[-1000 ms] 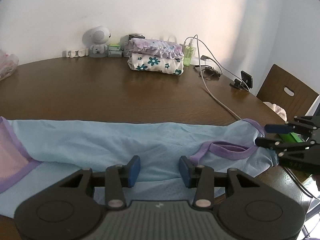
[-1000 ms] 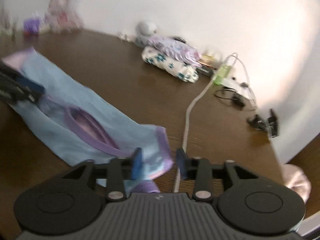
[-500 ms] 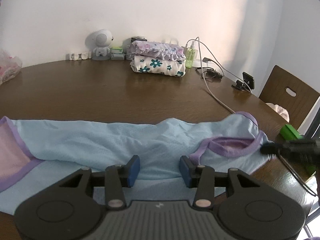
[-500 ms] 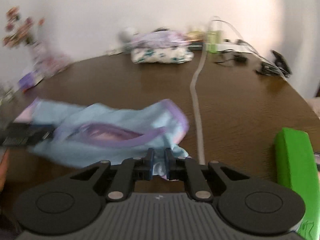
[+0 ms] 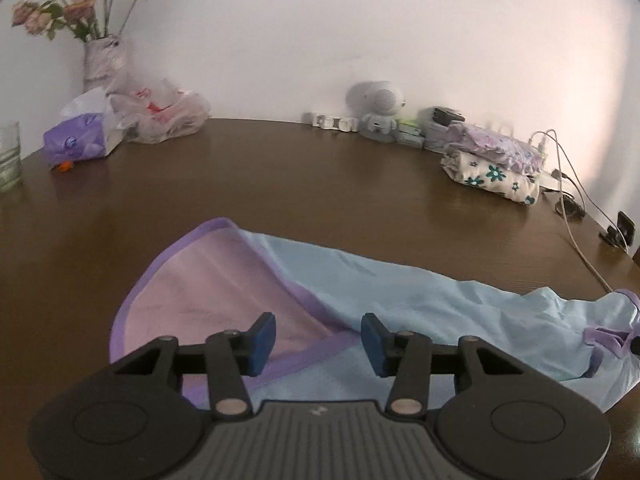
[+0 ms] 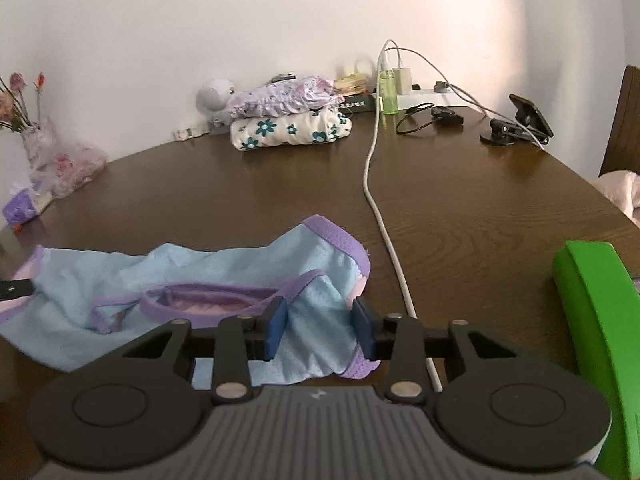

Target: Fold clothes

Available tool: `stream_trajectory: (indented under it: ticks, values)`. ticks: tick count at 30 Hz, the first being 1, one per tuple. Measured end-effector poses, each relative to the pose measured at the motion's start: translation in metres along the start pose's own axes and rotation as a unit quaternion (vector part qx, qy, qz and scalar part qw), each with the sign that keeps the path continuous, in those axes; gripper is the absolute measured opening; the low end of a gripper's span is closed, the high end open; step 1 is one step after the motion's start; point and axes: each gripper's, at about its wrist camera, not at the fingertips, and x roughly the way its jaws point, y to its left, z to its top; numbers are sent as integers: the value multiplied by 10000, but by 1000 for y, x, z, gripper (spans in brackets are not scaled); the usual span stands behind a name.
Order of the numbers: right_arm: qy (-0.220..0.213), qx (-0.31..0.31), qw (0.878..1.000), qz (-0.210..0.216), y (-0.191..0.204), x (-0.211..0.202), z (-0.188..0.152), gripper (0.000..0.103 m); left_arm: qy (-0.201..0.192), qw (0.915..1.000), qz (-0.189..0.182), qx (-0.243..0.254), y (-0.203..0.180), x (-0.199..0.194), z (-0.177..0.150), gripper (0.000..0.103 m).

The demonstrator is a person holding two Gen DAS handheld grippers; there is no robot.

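A light blue garment (image 5: 400,292) with purple trim and pink lining lies stretched along the near edge of the brown table (image 5: 280,184). My left gripper (image 5: 318,344) is open above the garment's left end, where the pink inside shows. In the right wrist view the garment (image 6: 200,276) is bunched, with a purple-edged opening. My right gripper (image 6: 320,330) is open, its fingers on either side of the garment's right end fabric.
Folded floral clothes (image 6: 288,120) are stacked at the back. A white cable (image 6: 380,208) runs down the table beside the garment. A green object (image 6: 592,320) lies at the right. A vase, tissues (image 5: 80,140) and plastic bag stand at the back left. A phone stand (image 6: 520,124) is at the far right.
My left gripper swung left to the garment's pink end. My right gripper, pinched shut half a second ago, has opened, and the garment's right end now lies bunched.
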Motion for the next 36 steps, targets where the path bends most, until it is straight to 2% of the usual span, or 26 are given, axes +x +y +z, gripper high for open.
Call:
stream_trajectory:
  ticks: [3, 8, 10, 12, 15, 19, 21, 24, 26, 28, 31, 33, 34, 36]
  values:
    - [-34, -204, 9996, -191, 7, 5, -1, 17, 43, 10000, -26, 47, -2, 0, -6, 45]
    - [-110, -156, 9992, -342, 7, 4, 3, 7, -33, 9999, -53, -99, 1, -1, -9, 45]
    - [-342, -41, 9994, -77, 9, -4, 10, 7, -78, 9995, -6, -303, 7, -5, -9, 45]
    - [-655, -301, 9974, 84, 24, -15, 21, 7, -210, 9986, 169, -461, 16, -14, -9, 46]
    - [-843, -757, 9913, 669, 62, -25, 35, 7, -361, 9962, 469, -642, 28, -29, -9, 46]
    - [-702, -1716, 9726, 1403, 137, -16, 28, 7, -481, 9923, 746, -864, 43, -49, -12, 46]
    - [-472, -2128, 9618, 1654, 171, -2, 19, 7, -470, 9907, 852, -948, 48, -59, -17, 46]
    - [67, -2623, 9489, 1756, 208, 24, 6, 15, -423, 9881, 1008, -1086, 52, -70, -28, 47]
    - [232, -2842, 9411, 1816, 217, 22, 10, 31, -291, 9860, 1069, -1244, 54, -76, -34, 48]
    - [182, -2829, 9347, 2143, 213, 6, 31, 46, -183, 9840, 1092, -1395, 54, -80, -39, 49]
    - [-132, -2556, 9326, 2544, 196, -18, 86, 47, -80, 9822, 1021, -1573, 53, -79, -44, 52]
    - [-276, -2662, 9266, 2642, 198, -12, 120, 47, -62, 9808, 1049, -1644, 51, -73, -44, 52]
    - [-245, -2799, 9216, 2678, 206, -1, 134, 47, -88, 9797, 1090, -1678, 49, -70, -43, 52]
    - [126, -3150, 9055, 2841, 237, 36, 152, 46, -129, 9772, 1169, -1765, 46, -64, -40, 52]
